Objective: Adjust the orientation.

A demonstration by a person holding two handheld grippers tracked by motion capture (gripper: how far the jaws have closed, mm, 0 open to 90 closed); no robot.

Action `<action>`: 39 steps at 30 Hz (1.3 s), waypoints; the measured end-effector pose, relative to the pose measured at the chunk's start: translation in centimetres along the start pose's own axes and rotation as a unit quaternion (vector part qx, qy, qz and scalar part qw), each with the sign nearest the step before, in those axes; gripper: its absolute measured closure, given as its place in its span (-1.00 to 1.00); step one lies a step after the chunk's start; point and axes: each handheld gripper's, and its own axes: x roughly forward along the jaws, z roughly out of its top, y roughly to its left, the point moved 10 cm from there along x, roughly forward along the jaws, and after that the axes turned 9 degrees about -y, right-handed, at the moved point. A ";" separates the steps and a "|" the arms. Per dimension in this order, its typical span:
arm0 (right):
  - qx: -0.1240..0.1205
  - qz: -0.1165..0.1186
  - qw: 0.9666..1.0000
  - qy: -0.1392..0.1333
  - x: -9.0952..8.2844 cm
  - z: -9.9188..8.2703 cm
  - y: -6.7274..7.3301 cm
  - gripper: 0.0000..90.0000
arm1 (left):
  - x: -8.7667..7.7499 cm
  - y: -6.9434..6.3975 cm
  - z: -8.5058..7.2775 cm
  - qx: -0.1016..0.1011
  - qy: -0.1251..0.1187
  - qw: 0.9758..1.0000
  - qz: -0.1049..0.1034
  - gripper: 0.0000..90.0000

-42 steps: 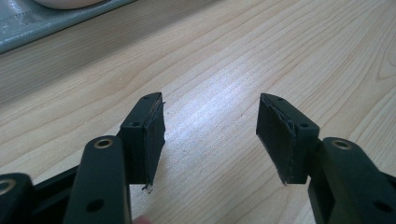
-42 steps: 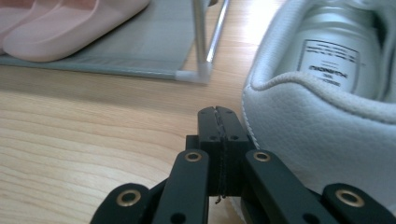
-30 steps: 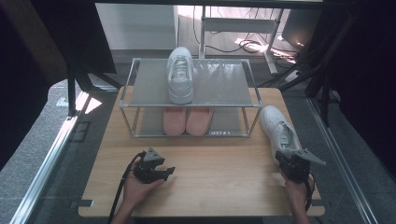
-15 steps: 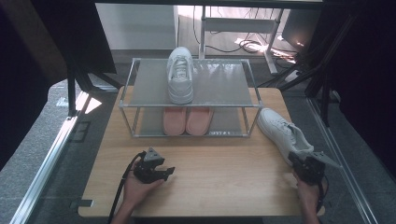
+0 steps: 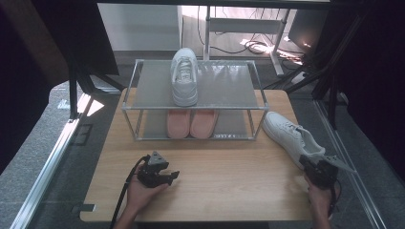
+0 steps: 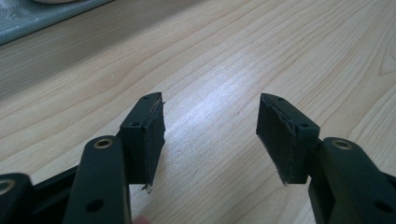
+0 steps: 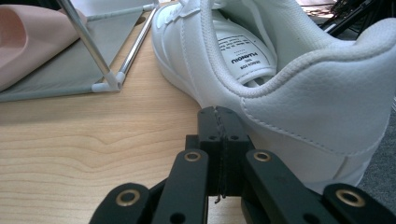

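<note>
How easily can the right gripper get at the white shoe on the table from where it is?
Probably yes: the right gripper, jaws shut, sits right at the heel of the white shoe, nothing between. It must open first.

High view looks forward and down over the table [image 5: 229, 191] — both gripper views sit low, close to its wood — right one facing the white shoe [image 7: 299, 93].

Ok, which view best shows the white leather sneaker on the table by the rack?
The high view: the whole white leather sneaker lies at the table's right edge beside the rack. The right gripper view gives just its heel and collar close up; the left gripper view looks at bare tabletop.
</note>
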 end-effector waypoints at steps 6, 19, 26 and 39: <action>0.001 0.005 1.000 0.001 0.0 -0.1 0.1 0.96 | 0.0 0.0 -0.1 0.001 0.002 1.000 -0.001 -0.05; -0.019 0.045 0.999 -0.019 -0.6 1.4 1.8 0.76 | -0.1 0.0 0.0 0.001 -0.001 1.000 0.001 -0.05; -0.036 0.074 0.996 -0.023 -1.1 2.4 2.8 0.63 | 0.0 0.0 0.0 -0.003 -0.001 1.000 0.003 -0.05; -0.040 0.103 0.994 -0.026 -1.3 3.4 3.8 0.43 | 0.2 -0.1 -0.1 0.000 0.002 1.000 0.003 -0.06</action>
